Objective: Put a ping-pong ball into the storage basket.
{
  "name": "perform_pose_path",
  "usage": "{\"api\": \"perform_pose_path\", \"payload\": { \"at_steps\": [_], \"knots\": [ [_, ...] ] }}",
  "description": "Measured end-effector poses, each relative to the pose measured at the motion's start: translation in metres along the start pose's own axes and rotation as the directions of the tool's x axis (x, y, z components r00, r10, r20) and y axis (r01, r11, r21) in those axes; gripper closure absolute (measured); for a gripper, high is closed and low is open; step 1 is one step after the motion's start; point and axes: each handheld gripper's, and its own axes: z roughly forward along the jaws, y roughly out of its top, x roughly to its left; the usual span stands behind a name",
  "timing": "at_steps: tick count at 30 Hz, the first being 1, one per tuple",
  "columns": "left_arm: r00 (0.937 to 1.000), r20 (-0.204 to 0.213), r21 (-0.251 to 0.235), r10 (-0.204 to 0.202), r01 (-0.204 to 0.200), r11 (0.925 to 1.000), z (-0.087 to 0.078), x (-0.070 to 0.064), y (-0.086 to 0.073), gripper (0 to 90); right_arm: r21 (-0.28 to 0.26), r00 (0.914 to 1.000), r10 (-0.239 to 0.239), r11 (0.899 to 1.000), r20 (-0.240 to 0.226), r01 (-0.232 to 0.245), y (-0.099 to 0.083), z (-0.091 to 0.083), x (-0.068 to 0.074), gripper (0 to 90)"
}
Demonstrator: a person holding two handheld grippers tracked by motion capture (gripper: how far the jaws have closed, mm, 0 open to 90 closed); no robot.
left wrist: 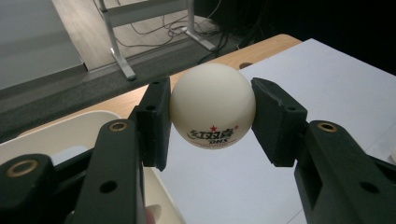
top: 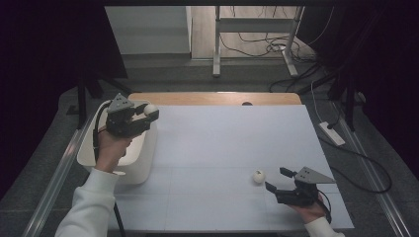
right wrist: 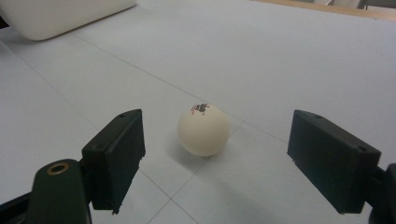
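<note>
We see the left gripper (top: 146, 114) clamped on a cream-white table tennis ball with a red star and dark print (left wrist: 213, 105); its jaws press the ball from both sides. In the high view that held ball (top: 150, 109) sits above the far rim of the white rounded plastic bin (top: 143, 165) at the left edge of the table (top: 222, 143). The left hand (top: 111, 148) grips from below, white sleeve (top: 91, 207) coming in from the bottom. The right gripper (top: 276, 180) is low over the table's white surface near the front right, jaws spread wide, holding nothing. A second cream-white table tennis ball (right wrist: 203, 129) lies on the table just ahead of them, not touching either jaw; in the high view it (top: 259, 176) is just left of the gripper.
</note>
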Motion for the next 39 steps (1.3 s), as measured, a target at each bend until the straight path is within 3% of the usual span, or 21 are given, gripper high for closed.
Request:
{"api": "perform_pose_path", "payload": {
  "at_steps": [24,35,39],
  "knots": [
    [0.9958,-0.075,0.022,-0.052,0.054,0.9983,0.002,0.026,-0.011,51.0,0.000,1.0000,0.001,1.000,-0.002,-0.001,0.000,0.000,0.000,18.8],
    [0.9879,-0.122,0.032,-0.095,0.100,0.9945,0.002,0.043,-0.018,51.0,0.000,1.0000,0.000,1.000,-0.002,0.000,0.000,0.000,0.000,18.8],
    [0.9819,-0.154,0.050,-0.111,0.120,0.9916,0.002,0.052,-0.020,50.9,0.000,1.0000,0.000,1.000,-0.002,0.000,0.000,0.000,0.000,18.8]
  ]
}}
